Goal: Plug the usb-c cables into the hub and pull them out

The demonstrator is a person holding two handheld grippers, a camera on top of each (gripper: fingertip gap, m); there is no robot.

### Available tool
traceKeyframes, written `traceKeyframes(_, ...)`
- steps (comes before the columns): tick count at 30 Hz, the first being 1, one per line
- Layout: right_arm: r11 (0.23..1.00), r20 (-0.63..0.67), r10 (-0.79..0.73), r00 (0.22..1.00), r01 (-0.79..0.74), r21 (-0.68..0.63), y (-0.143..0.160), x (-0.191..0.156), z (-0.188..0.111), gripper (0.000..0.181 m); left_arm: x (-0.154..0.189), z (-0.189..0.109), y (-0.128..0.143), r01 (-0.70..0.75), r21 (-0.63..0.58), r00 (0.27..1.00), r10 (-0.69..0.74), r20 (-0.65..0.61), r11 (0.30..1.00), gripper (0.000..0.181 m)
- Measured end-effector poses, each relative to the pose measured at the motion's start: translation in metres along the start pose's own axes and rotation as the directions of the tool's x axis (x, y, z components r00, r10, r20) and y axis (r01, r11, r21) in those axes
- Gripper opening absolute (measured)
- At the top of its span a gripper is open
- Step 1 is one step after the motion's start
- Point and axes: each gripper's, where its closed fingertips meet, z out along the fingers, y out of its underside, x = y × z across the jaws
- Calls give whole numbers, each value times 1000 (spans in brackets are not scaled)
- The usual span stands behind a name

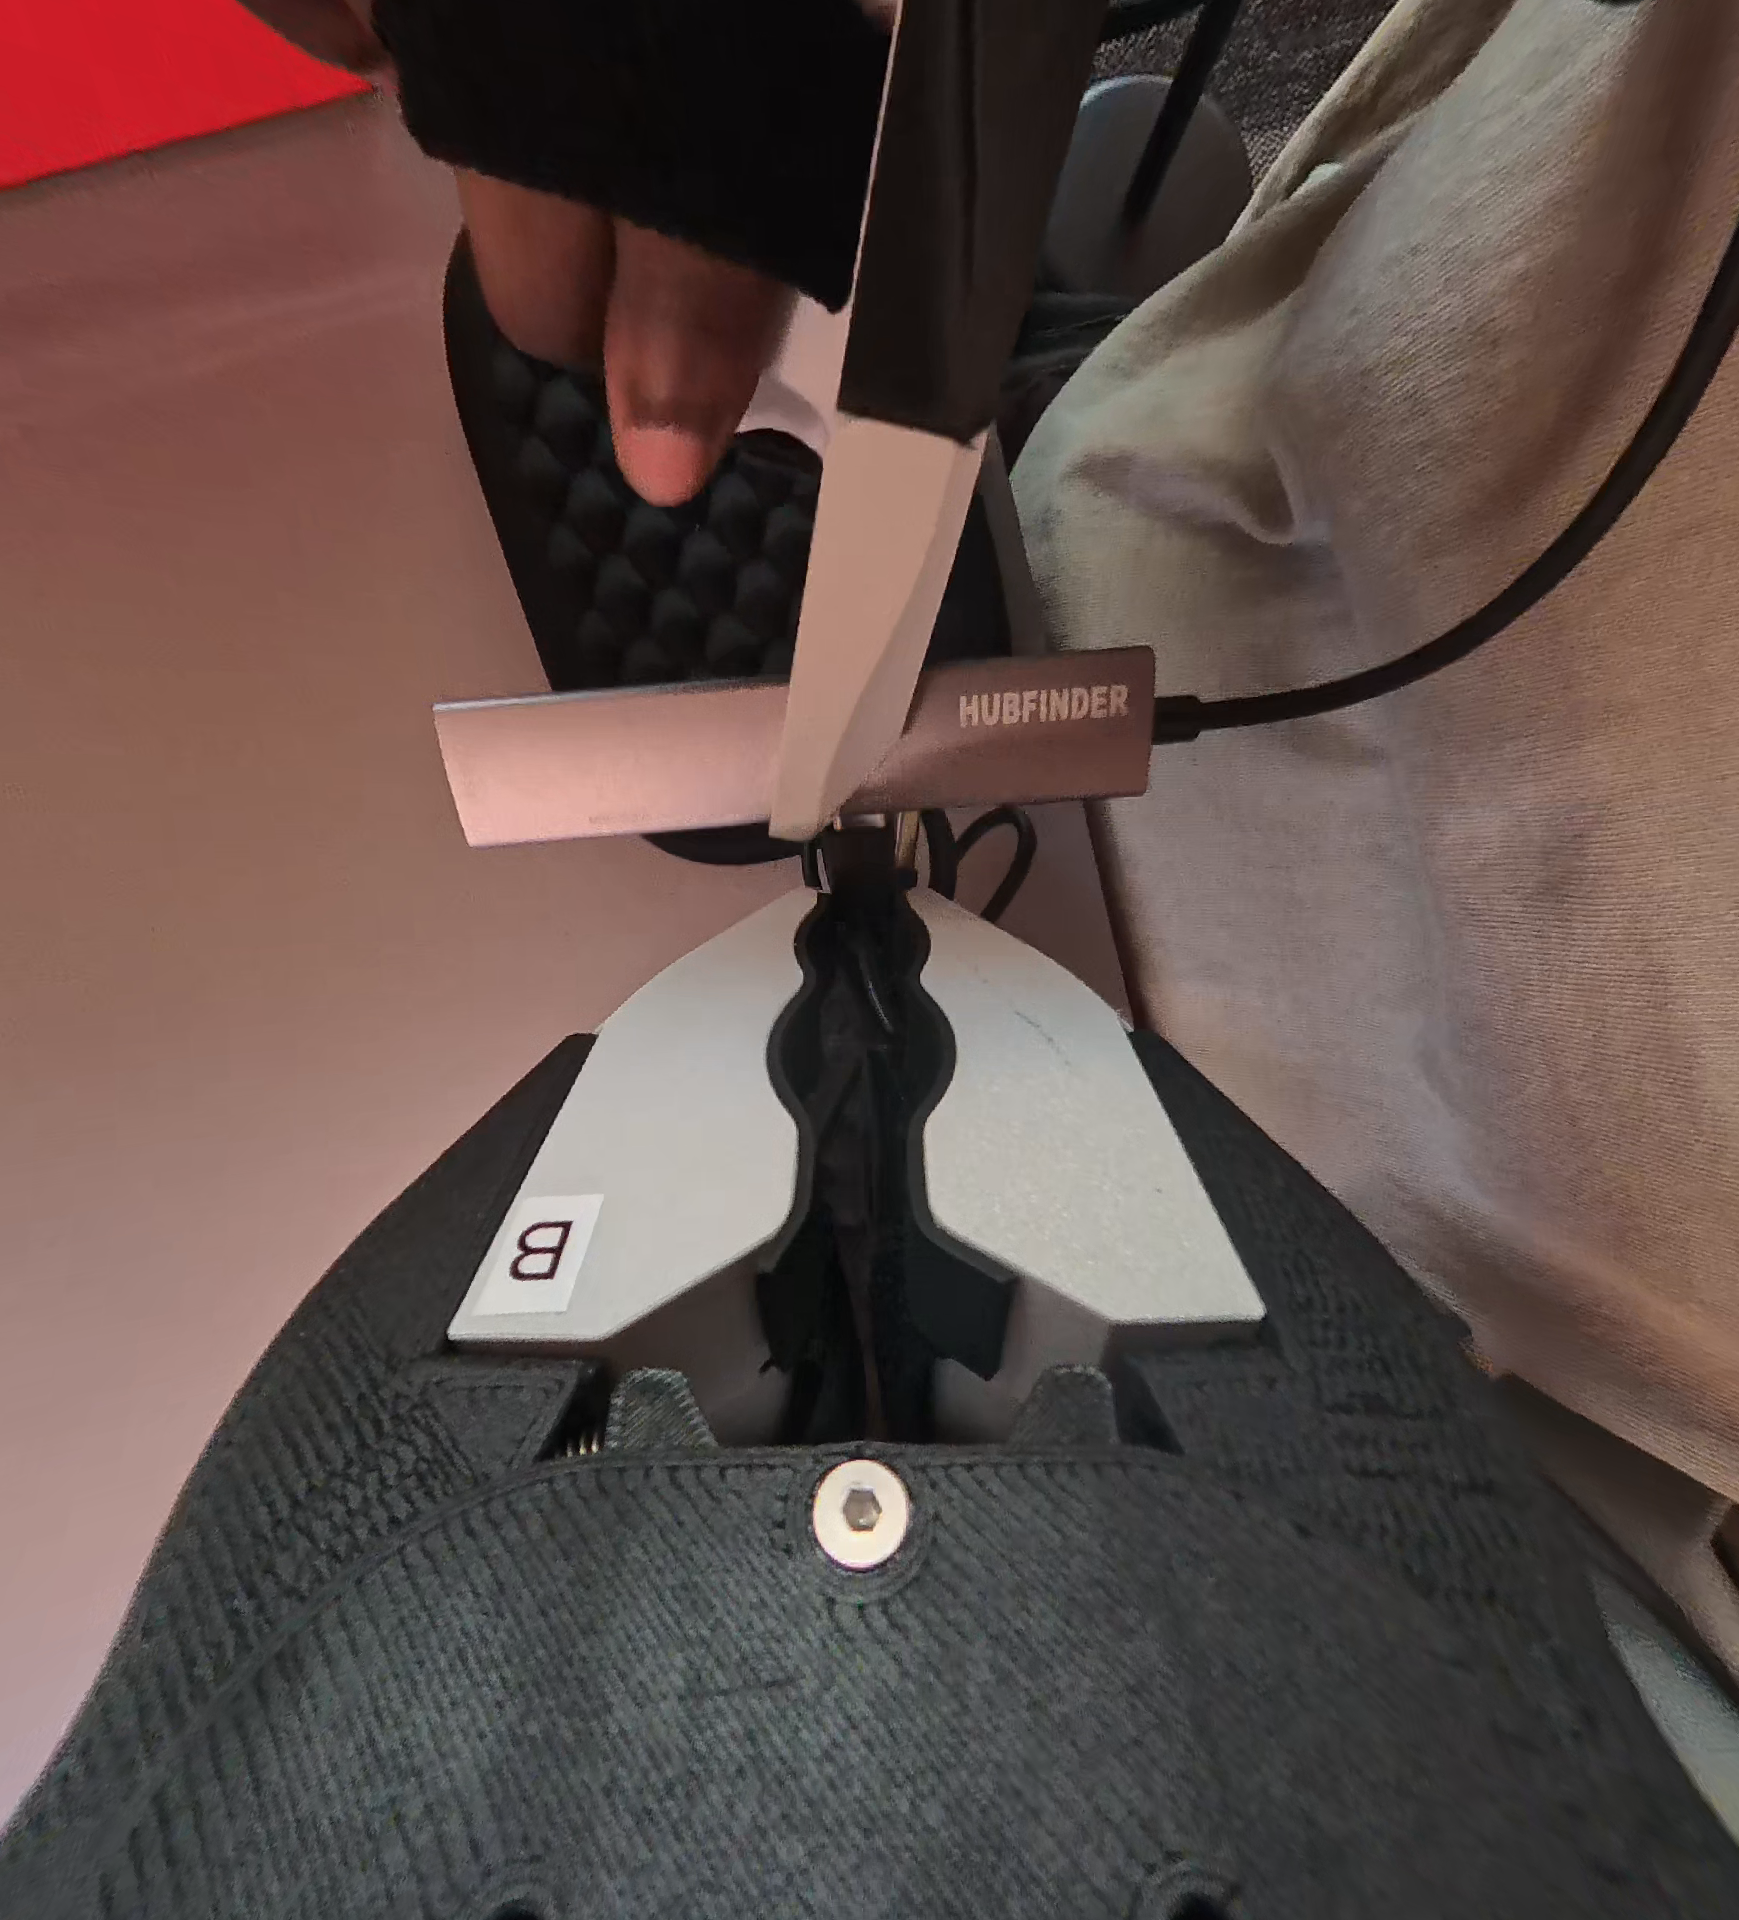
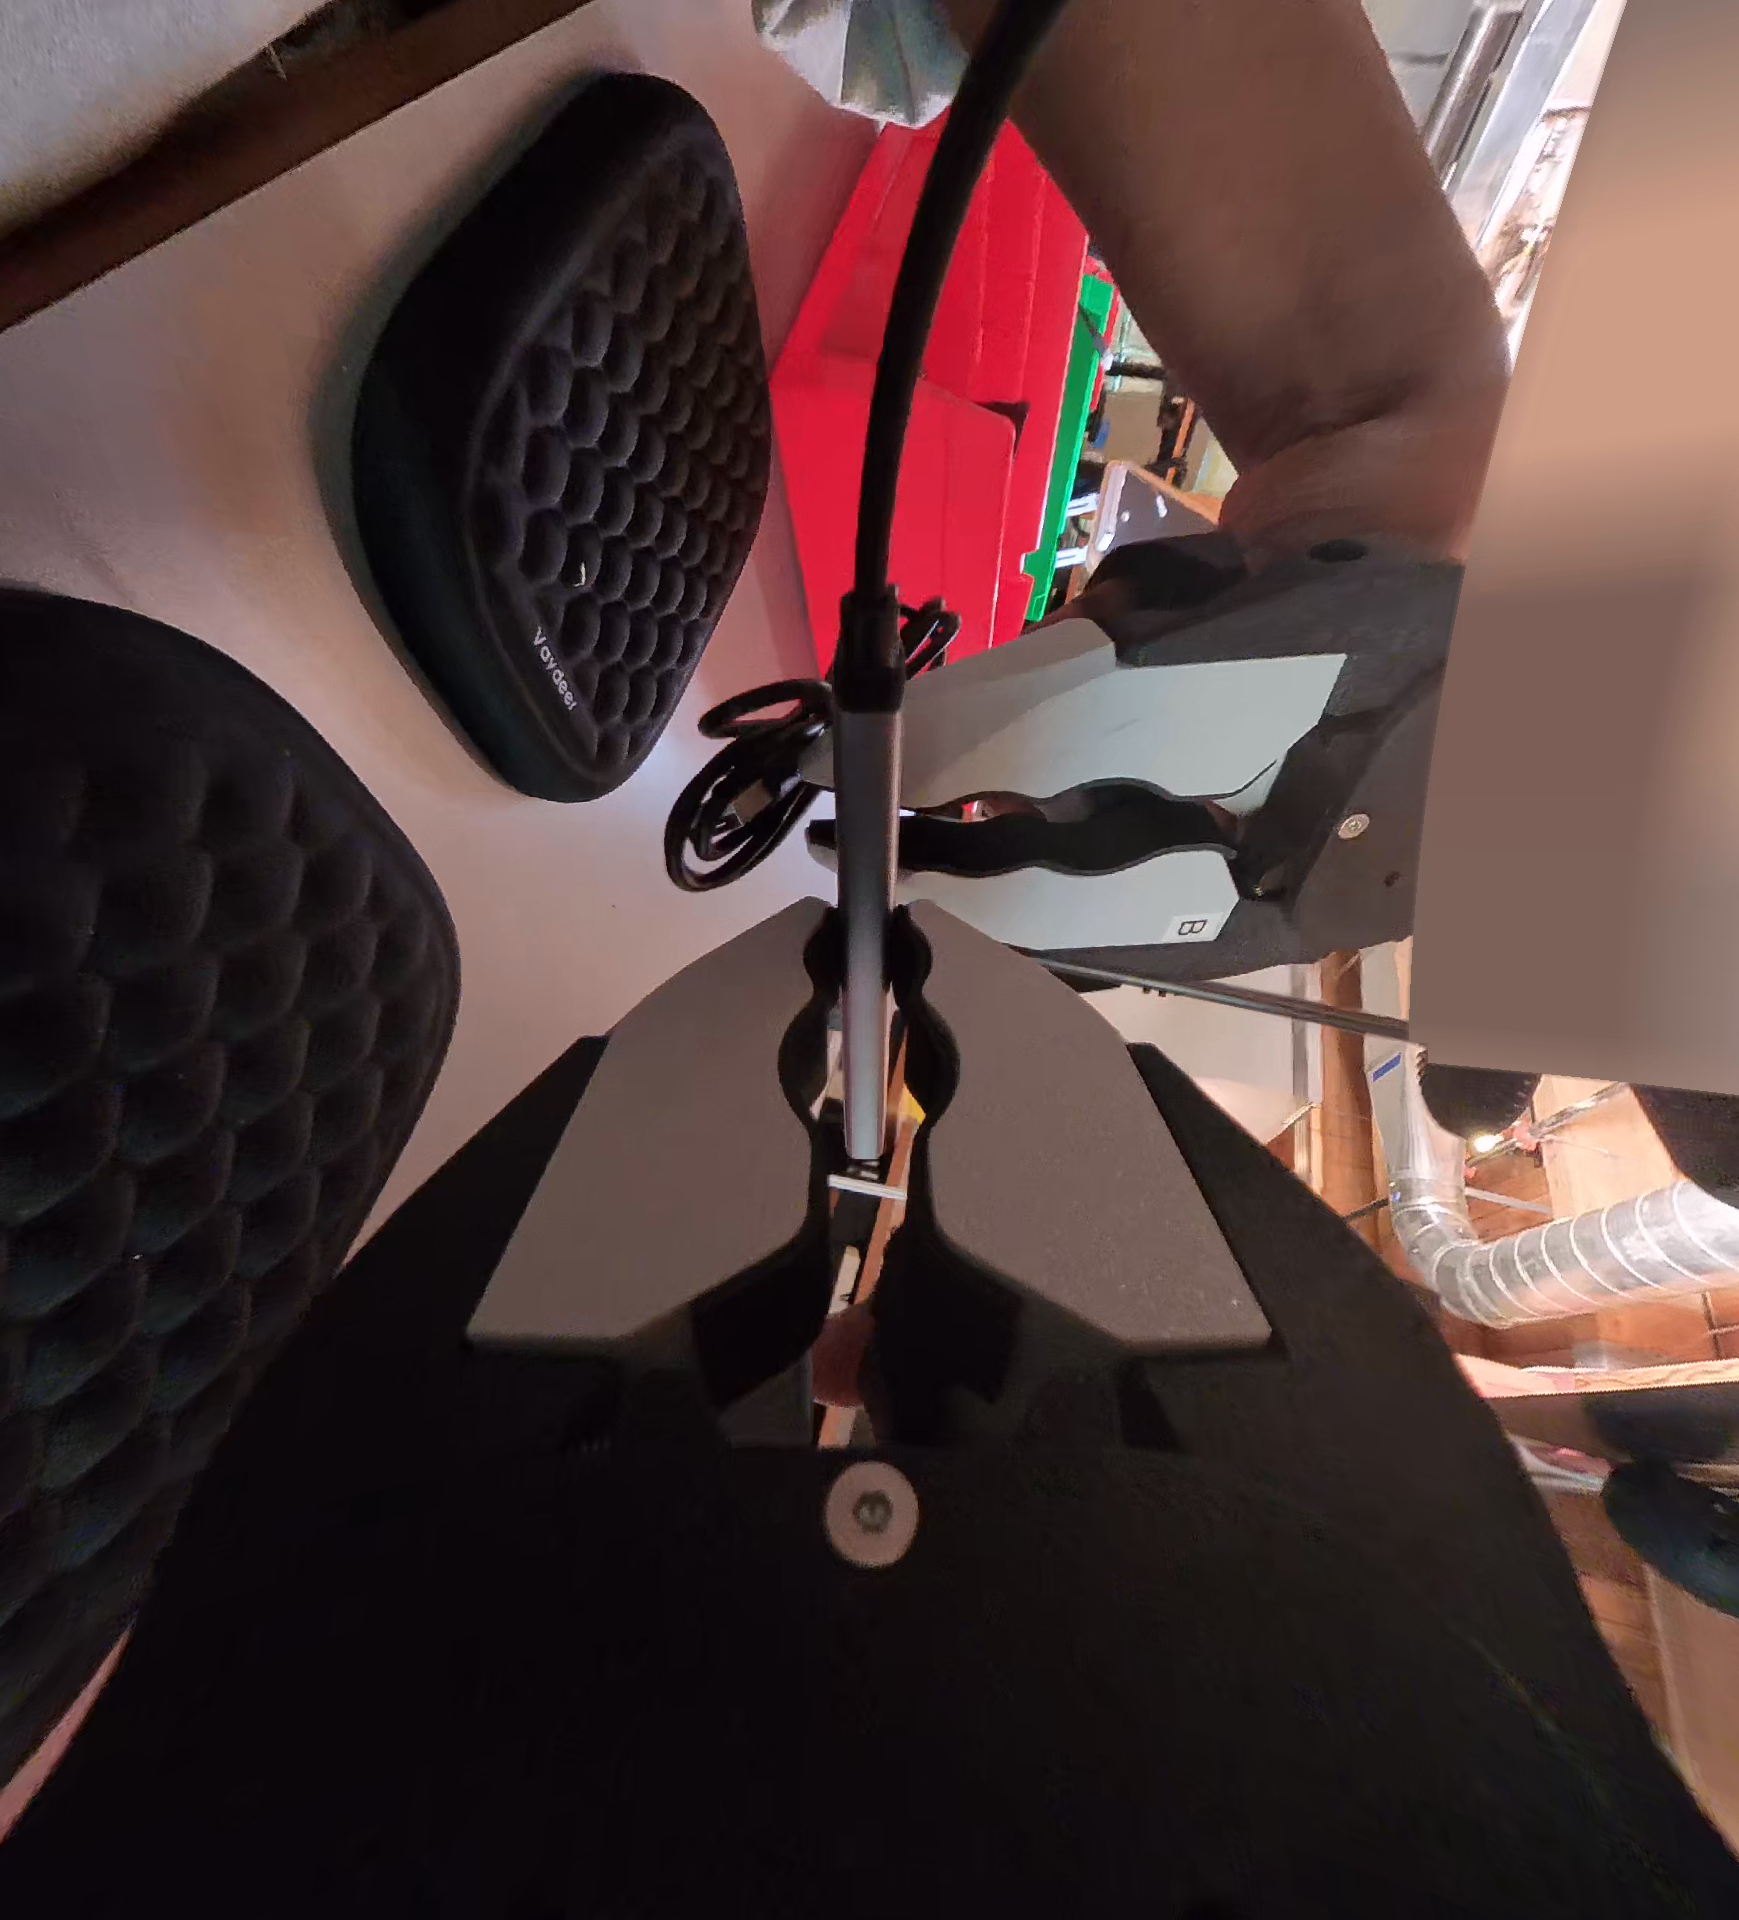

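Note:
The grey hub (image 1: 616,758) hangs crosswise above the table, and my right gripper (image 2: 865,925) is shut on its narrow edge (image 2: 865,997). One white finger (image 1: 865,644) of the right gripper crosses the hub from above. My left gripper (image 1: 860,904) is shut on a black usb-c plug (image 1: 844,862), whose tip is at the hub's near long side. The left gripper (image 2: 829,805) also shows in the right wrist view, meeting the hub from the right. The hub's own black cable (image 1: 1467,613) curves away to the right.
A coiled black cable (image 2: 740,800) lies on the pale table (image 1: 169,727) behind the hub. Two black honeycomb pads (image 2: 574,436) (image 2: 117,1039) lie on the table. A red bin (image 2: 906,416) stands beyond. Beige fabric (image 1: 1467,831) fills the right side of the left wrist view. Only a small space, under 4 cm, lies between the two pairs of fingers.

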Motion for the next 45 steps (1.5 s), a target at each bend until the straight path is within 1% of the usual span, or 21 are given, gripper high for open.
traceKeyframes(1, 1000, 3, 11, 1000, -11, -12, 2, -1, 0, 8, -1, 1, 0, 1, 9, 1000, -1, 4, 1000, 9)
traceKeyframes(3, 999, -6, 25, 1000, -25, -42, 6, -3, 0, 9, -4, 2, -3, 17, 73, 1000, -17, 1, 997, 9)
traceKeyframes(5, 997, -4, 53, 999, -53, -63, 8, -5, 1, 9, -4, 3, -4, 32, 114, 999, -29, -24, 993, 8)
traceKeyframes(8, 993, 30, 56, 998, -52, -108, 13, -13, 7, 9, 1, 10, -10, 45, 151, 996, -34, -79, 987, 10)
traceKeyframes(10, 990, 47, 73, 996, -66, -127, 16, -16, 9, 9, -1, 12, -10, 98, 159, 992, -82, -101, 982, 10)
traceKeyframes(12, 983, 53, 48, 997, -38, -178, 23, -16, 10, 9, -8, 13, -11, 166, 197, 983, -147, -108, 966, 9)
traceKeyframes(16, 950, 71, 44, 997, -19, -312, 39, -23, 16, 8, -24, 20, -5, 280, 245, 960, -273, -63, 928, 8)
traceKeyframes(20, 925, 53, 108, 993, -81, -372, 45, -30, 23, 8, -31, 28, -5, 328, 297, 943, -330, -45, 897, 8)
traceKeyframes(22, 929, 69, 96, 993, -65, -365, 42, -32, 25, 8, -28, 29, -2, 333, 290, 943, -326, -73, 898, 8)
traceKeyframes(25, 936, 75, 72, 995, -41, -350, 42, -33, 27, 8, -28, 30, 2, 324, 310, 944, -327, -46, 894, 9)
traceKeyframes(27, 941, 52, 107, 993, -85, -327, 44, -30, 27, 10, -32, 27, 3, 330, 369, 938, -347, -21, 869, 9)
traceKeyframes(29, 945, 25, 153, 988, -139, -295, 45, -29, 26, 13, -30, 25, 3, 342, 407, 934, -354, -47, 847, 9)
traceKeyframes(30, 942, 24, 153, 988, -139, -306, 49, -29, 25, 16, -28, 26, 5, 344, 411, 934, -353, -54, 845, 9)
traceKeyframes(32, 944, 48, 104, 993, -84, -318, 55, -34, 22, 12, -27, 27, 10, 351, 403, 929, -367, -41, 845, 9)
traceKeyframes(35, 966, 50, 53, 997, -38, -258, 44, -35, 22, 11, -24, 27, 13, 345, 393, 934, -353, -54, 852, 9)
traceKeyframes(37, 974, 37, 57, 998, -47, -221, 37, -33, 23, 12, -26, 26, 11, 343, 406, 933, -357, -44, 847, 9)
traceKeyframes(39, 983, 34, 87, 996, -80, -167, 25, -32, 25, 10, -29, 26, 8, 348, 422, 930, -365, -43, 837, 9)
traceKeyframes(42, 978, 39, 111, 993, -102, -183, 26, -33, 25, 10, -31, 30, 7, 345, 428, 929, -370, -28, 835, 9)
traceKeyframes(45, 976, -8, 152, 988, -151, -160, 25, -29, 23, 11, -30, 27, 5, 349, 463, 929, -367, -54, 815, 9)
